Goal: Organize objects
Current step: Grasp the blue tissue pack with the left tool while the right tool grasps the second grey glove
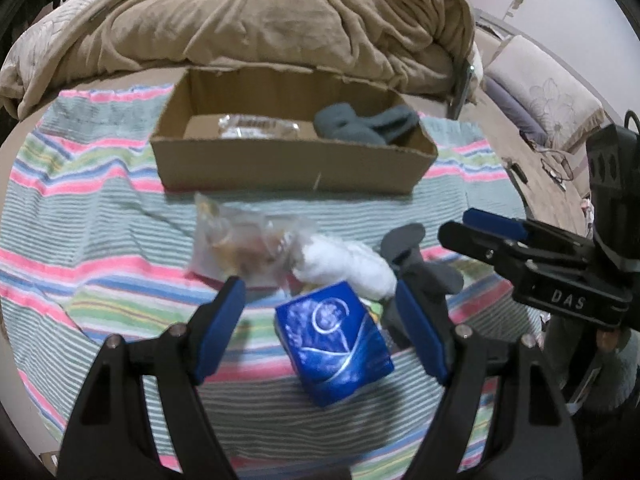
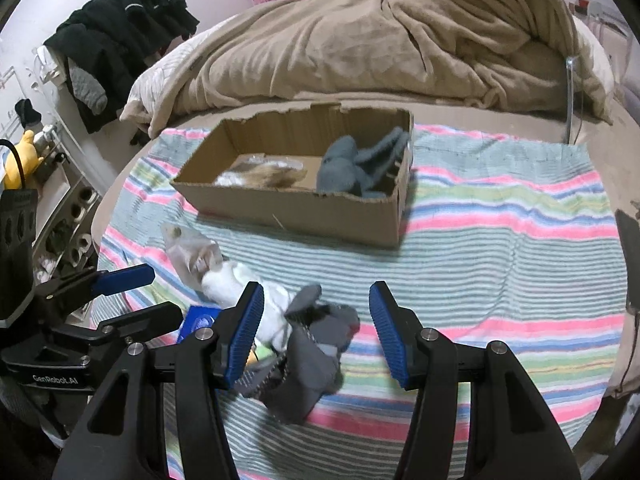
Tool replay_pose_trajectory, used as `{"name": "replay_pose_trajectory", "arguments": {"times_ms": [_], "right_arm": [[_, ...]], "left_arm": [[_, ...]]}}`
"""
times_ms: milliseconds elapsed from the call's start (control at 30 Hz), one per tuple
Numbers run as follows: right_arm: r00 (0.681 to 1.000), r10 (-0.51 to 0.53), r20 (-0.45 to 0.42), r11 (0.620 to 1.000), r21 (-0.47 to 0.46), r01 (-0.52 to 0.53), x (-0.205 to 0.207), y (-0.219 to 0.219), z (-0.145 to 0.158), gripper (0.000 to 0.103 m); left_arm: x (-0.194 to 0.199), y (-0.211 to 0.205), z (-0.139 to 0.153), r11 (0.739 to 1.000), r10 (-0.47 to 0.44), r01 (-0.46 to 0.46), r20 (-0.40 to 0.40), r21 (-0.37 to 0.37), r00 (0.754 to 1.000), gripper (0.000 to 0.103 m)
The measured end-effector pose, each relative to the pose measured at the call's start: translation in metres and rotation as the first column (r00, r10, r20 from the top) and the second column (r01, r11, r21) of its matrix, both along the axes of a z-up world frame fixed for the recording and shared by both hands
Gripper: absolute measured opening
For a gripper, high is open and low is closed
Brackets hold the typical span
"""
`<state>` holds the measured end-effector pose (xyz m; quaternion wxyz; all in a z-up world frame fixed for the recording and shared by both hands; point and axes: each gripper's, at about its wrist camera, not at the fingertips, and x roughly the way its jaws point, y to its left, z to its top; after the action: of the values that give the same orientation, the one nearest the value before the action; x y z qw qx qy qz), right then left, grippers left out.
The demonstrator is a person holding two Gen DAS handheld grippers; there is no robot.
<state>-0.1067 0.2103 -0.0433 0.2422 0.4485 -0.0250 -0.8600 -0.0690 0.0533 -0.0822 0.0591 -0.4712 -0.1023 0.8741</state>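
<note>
socks, a packet and a plastic bag are lying in a loose pile on the striped towel (image 2: 500, 248), in front of the cardboard box (image 2: 304, 208), which is already holding a blue-grey sock bundle (image 2: 356, 168) and a clear bag with something furry.

the left gripper (image 1: 320, 326) is hovering with its jaws spread wide and nothing between them. the blue packet (image 1: 334, 346) is sitting almost straight ahead of it, slightly toward its right finger, tilted on a corner with its long side running away and to the right. just beyond are lying the white sock (image 1: 346, 264) and the crumpled clear bag (image 1: 240, 240).

the right gripper (image 2: 316, 334) is also standing wide open and holding nothing. the grey sock (image 2: 312, 356) is lying between and just under its fingers, crowding the left pad and leaving the right one with bare towel beside it; its long axis is running roughly along the fingers, toward the camera.

judging by this, each hand is nearer its own item: the left to the packet, the right to the grey sock. the box is lying straight ahead of both, well apart from the pile. the right would likely be needing a small shift leftward to centre the sock before closing.
</note>
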Motion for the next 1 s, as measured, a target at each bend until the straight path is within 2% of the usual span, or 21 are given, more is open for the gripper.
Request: {"name": "replay_pose_trajectory", "arguments": {"times_ms": [633,800,833,867,1000], "right_arm": [[0.991,0.052,0.127,0.999,-0.003,-0.052,-0.004,-0.002,-0.045,0.058],[0.985,0.08,0.154,0.996,0.016,-0.083,-0.002,-0.012,-0.054,0.057],[0.985,0.082,0.154,0.996,0.016,-0.086,-0.001,-0.012,-0.054,0.051],[0.984,0.085,0.155,0.996,0.013,-0.088,-0.001,-0.012,-0.054,0.04],[0.984,0.088,0.152,0.996,0.009,-0.091,0.001,-0.01,-0.051,0.032]], "left_arm": [[-0.006,0.023,-0.045,0.999,-0.026,0.03,0.154,-0.028,0.988,0.079],[-0.005,0.023,-0.049,0.999,-0.043,0.046,0.155,-0.018,0.987,0.077],[-0.004,0.022,-0.048,0.999,-0.048,0.05,0.148,-0.013,0.988,0.076],[-0.004,0.022,-0.047,0.998,-0.053,0.055,0.143,-0.007,0.988,0.07],[-0.003,0.019,-0.044,0.998,-0.07,0.069,0.122,0.014,0.99,0.058]]}}
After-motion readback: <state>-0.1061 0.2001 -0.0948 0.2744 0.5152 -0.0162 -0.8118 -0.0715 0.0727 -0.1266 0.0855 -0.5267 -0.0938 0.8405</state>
